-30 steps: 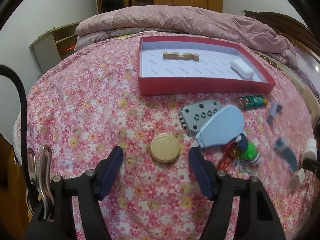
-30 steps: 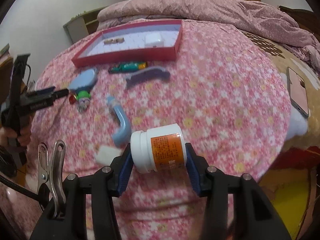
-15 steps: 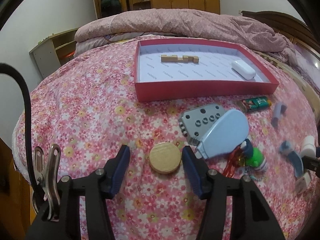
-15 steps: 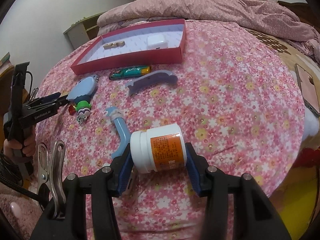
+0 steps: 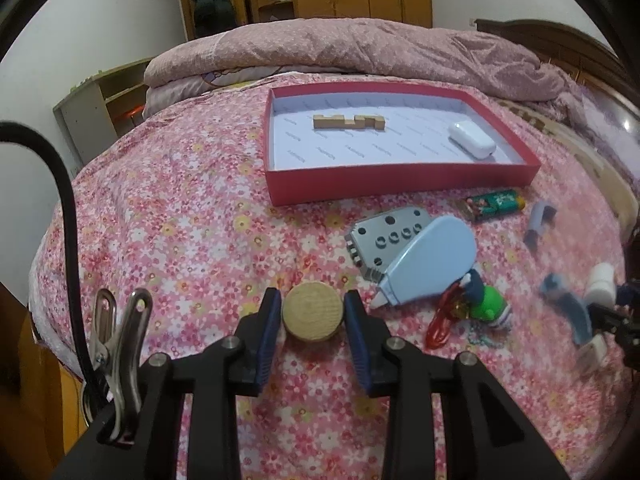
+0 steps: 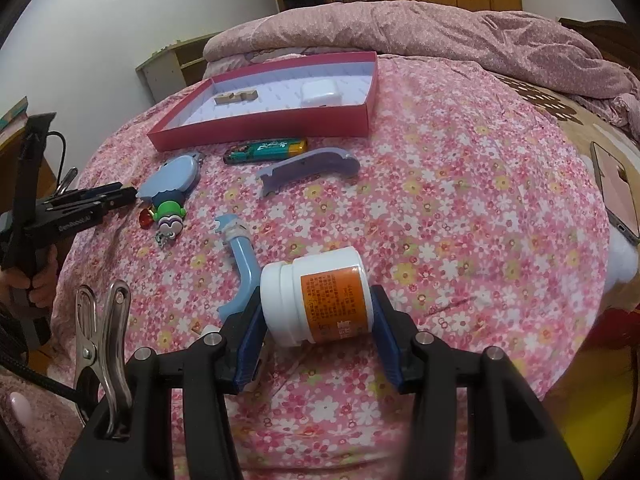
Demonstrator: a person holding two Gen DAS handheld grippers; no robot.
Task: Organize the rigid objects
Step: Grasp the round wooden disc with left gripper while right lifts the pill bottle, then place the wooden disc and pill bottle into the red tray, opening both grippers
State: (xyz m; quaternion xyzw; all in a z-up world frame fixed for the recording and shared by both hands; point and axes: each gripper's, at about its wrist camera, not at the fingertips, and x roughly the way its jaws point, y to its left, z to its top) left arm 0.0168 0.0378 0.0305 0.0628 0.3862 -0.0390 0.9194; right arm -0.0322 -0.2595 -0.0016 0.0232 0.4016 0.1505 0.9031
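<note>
My left fingers (image 5: pixel 313 322) have just been closing and now pinch the round pale wooden disc (image 5: pixel 313 317) lying on the flowered bed cover (image 5: pixel 180 216); my right fingers (image 6: pixel 316 320) clamp the white orange-labelled pill bottle (image 6: pixel 320 294). The disc's curved edge could slip out when lifted toward the red cardboard tray (image 5: pixel 400 186).

A bed (image 5: pixel 168 208) with a pink flowered sheet carries everything. On it lie a red tray (image 5: pixel 400 180), a round wooden disc (image 5: pixel 313 317), a grey block (image 5: pixel 384 236), a blue tape dispenser (image 5: pixel 430 264), a green lighter (image 5: pixel 494 205), a keychain toy (image 5: pixel 486 307), a purple opener (image 6: pixel 308 168) and a folded quilt (image 5: pixel 360 52).
</note>
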